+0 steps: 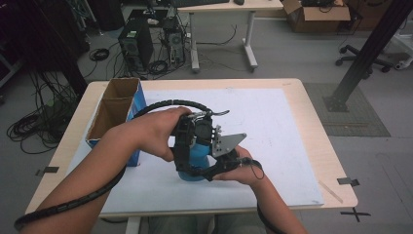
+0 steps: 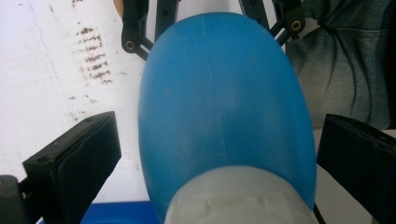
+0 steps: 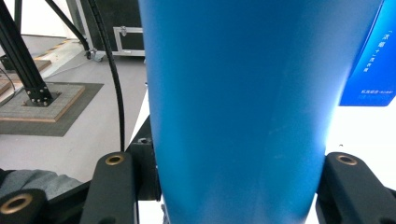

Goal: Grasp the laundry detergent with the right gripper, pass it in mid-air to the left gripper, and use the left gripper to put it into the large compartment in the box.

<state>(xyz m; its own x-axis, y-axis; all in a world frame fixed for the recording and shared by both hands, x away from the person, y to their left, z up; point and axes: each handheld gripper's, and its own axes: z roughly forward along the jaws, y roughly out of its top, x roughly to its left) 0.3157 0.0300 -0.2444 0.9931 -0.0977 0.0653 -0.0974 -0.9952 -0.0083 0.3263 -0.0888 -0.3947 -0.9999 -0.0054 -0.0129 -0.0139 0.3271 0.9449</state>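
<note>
High view downward, claw views close on bottle [image 2: 224, 116]

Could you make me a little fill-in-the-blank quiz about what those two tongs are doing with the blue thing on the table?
1. The bottle between the two tongs is coloured ____.
2. The right tongs are ____ on the bottle's body.
3. The left tongs stand ____, their pads apart from the bottle near its white cap.
4. At the table's left edge stands an open cardboard ____.

Missing words: blue; shut; open; box
</note>
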